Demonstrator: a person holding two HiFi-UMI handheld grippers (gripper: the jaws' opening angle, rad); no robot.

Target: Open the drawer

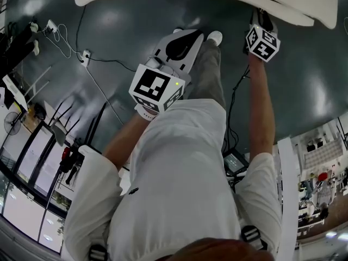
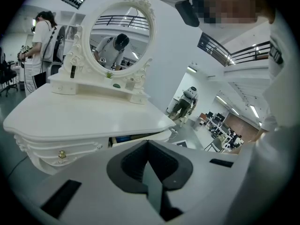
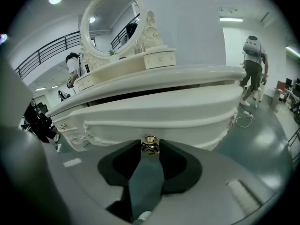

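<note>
A white dressing table [image 3: 154,76] with an oval mirror [image 3: 110,22] fills the right gripper view. Its right-hand drawer [image 3: 159,111] stands pulled out a little, with a dark gap under the tabletop. My right gripper [image 3: 150,146] is shut on the drawer's gold knob [image 3: 150,143]. In the head view that gripper [image 1: 261,16] reaches under the table's edge [image 1: 272,4]. My left gripper [image 2: 147,144] hangs back from the table, jaws together with nothing between them; the head view shows this gripper [image 1: 190,34] over the floor. From the left gripper view the open drawer [image 2: 140,137] shows from the side.
A second gold knob [image 2: 61,154] sits on the table's left drawer. Cables [image 1: 103,91] and a power strip [image 1: 85,56] lie on the grey floor to my left. People stand in the background [image 3: 253,64] [image 2: 40,50].
</note>
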